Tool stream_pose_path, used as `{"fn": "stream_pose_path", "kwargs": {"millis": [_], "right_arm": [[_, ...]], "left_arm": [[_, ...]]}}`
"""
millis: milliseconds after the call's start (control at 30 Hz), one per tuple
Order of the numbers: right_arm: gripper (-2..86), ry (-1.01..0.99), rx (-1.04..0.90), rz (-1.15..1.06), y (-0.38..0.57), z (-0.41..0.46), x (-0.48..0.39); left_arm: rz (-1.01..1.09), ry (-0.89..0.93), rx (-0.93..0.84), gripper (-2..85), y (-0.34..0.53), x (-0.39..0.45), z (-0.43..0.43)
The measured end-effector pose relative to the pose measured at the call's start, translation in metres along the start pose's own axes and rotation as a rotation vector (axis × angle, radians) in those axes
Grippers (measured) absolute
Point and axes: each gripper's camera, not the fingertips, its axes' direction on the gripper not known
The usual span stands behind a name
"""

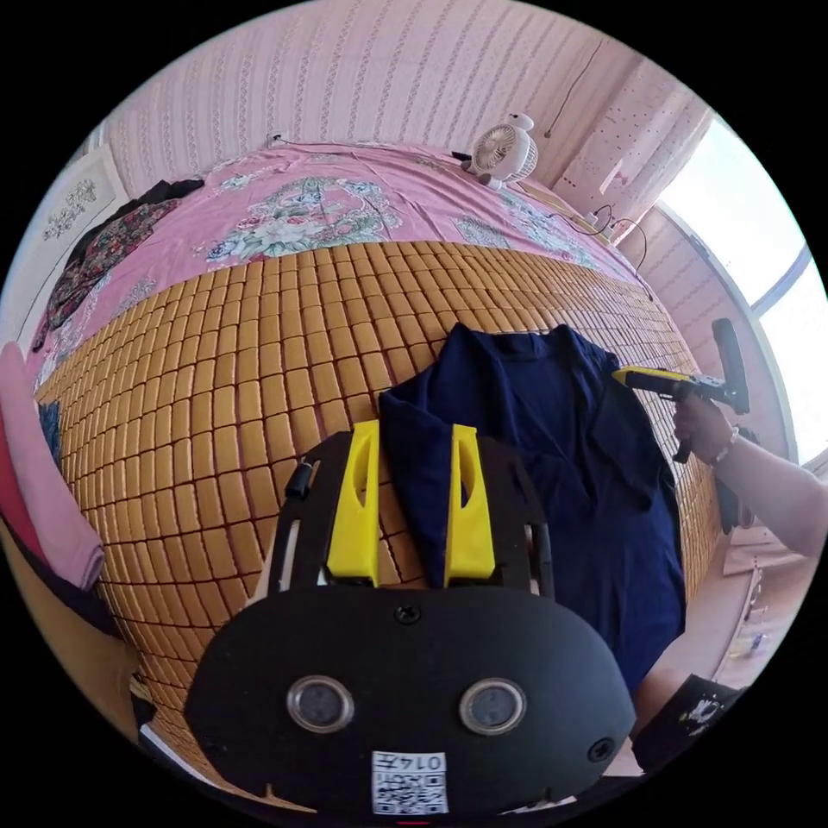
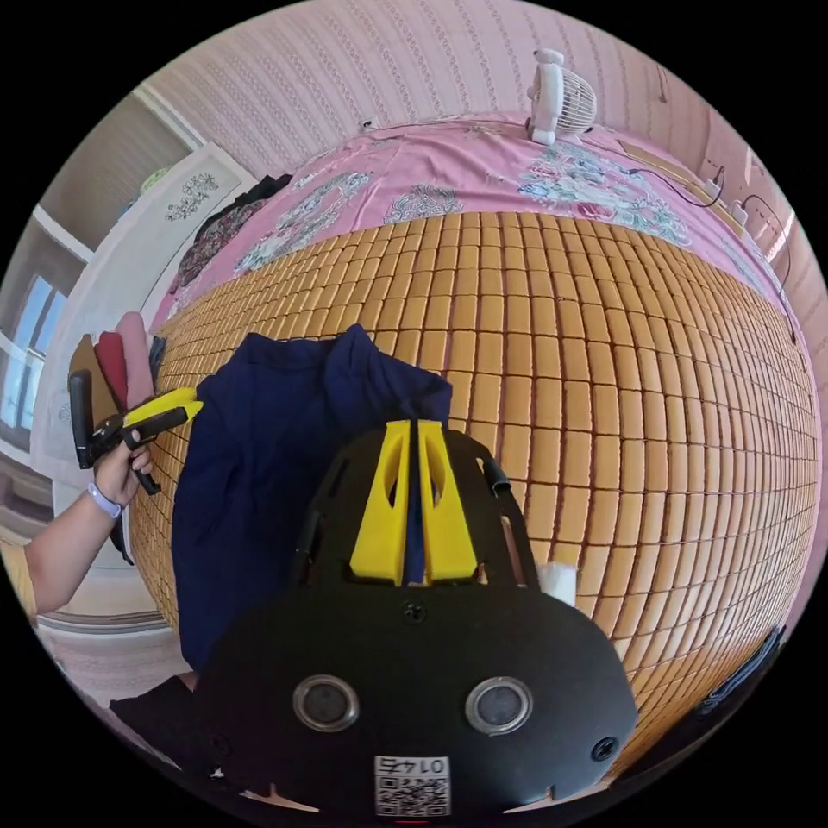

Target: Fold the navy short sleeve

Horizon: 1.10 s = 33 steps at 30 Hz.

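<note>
We see the navy shirt (image 1: pixel 561 466) lying crumpled on the bed's bamboo mat (image 1: pixel 216 362). In the right gripper view our right gripper (image 2: pixel 416 500) is clamped on its cloth; in the left gripper view our left gripper (image 1: pixel 412 500) stands with jaws apart, fabric between them.

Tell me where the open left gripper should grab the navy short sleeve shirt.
Take the loose corner of the navy shirt lying between the left gripper's spread jaws, coming in flat along the bamboo-tile mat. That edge lies free, while the right gripper already pinches the opposite side.
</note>
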Motion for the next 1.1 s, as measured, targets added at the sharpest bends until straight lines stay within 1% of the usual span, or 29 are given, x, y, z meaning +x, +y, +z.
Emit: {"fn": "stream_pose_path", "kwargs": {"millis": [33,100,200,267,367,467,567,633,700,733,800,833,867,900,933,967,1033,1100], "right_arm": [[0.7,-0.020,-0.006,0.023,-0.003,0.000,0.002],[0.0,-0.090,-0.023,0.097,-0.010,-0.001,0.008],[-0.2,-0.049,0.011,0.099,-0.022,-0.013,0.009],[-0.2,-0.048,0.062,0.111,-0.031,-0.027,0.012],[-0.1,-0.132,0.181,0.125,-0.041,-0.057,0.015],[-0.1,-0.175,0.251,0.033,-0.041,-0.088,0.004],[0.1,-0.255,0.306,-0.083,-0.019,-0.123,-0.013],[0.2,-0.277,0.304,-0.134,0.010,-0.138,-0.025],[0.3,-0.264,0.221,-0.146,0.059,-0.141,-0.040],[0.4,-0.257,0.190,-0.144,0.073,-0.140,-0.045],[0.5,-0.201,0.093,-0.117,0.130,-0.125,-0.061],[0.6,-0.179,0.062,-0.109,0.144,-0.118,-0.065],[0.6,-0.132,-0.036,-0.070,0.168,-0.101,-0.069],[0.6,-0.086,-0.157,-0.027,0.188,-0.081,-0.070],[0.6,-0.065,-0.208,0.002,0.196,-0.073,-0.070],[0.6,-0.049,-0.260,0.049,0.208,-0.063,-0.072],[0.5,-0.053,-0.256,0.074,0.214,-0.061,-0.080],[0.3,-0.048,-0.249,0.063,0.207,-0.061,-0.096]], "left_arm": [[0.010,-0.045,-0.071,5.7,-0.005,-0.001,0.007],[0.044,-0.076,-0.137,1.6,-0.012,-0.002,0.013],[0.026,-0.016,-0.103,-0.3,-0.024,-0.014,0.008],[0.010,-0.001,-0.055,-0.6,-0.032,-0.020,-0.001],[-0.012,0.038,0.068,-0.8,-0.041,-0.031,-0.027],[0.015,0.101,0.159,-0.9,-0.041,-0.037,-0.057],[0.118,0.142,0.231,-0.9,-0.020,-0.035,-0.094],[0.239,0.151,0.266,-0.8,0.017,-0.030,-0.119],[0.265,0.193,0.252,-0.7,0.055,-0.030,-0.128],[0.244,0.281,0.218,-0.5,0.083,-0.031,-0.127],[0.175,0.368,0.138,0.3,0.128,-0.032,-0.117],[0.106,0.364,0.071,0.7,0.159,-0.032,-0.105],[0.059,0.348,0.027,0.9,0.174,-0.033,-0.098],[-0.031,0.313,-0.060,0.2,0.201,-0.035,-0.085],[-0.110,0.288,-0.125,-0.2,0.226,-0.038,-0.075],[-0.146,0.286,-0.150,-0.3,0.236,-0.040,-0.072],[-0.231,0.296,-0.214,-0.7,0.259,-0.041,-0.066],[-0.236,0.284,-0.204,-0.8,0.262,-0.034,-0.069]]}}
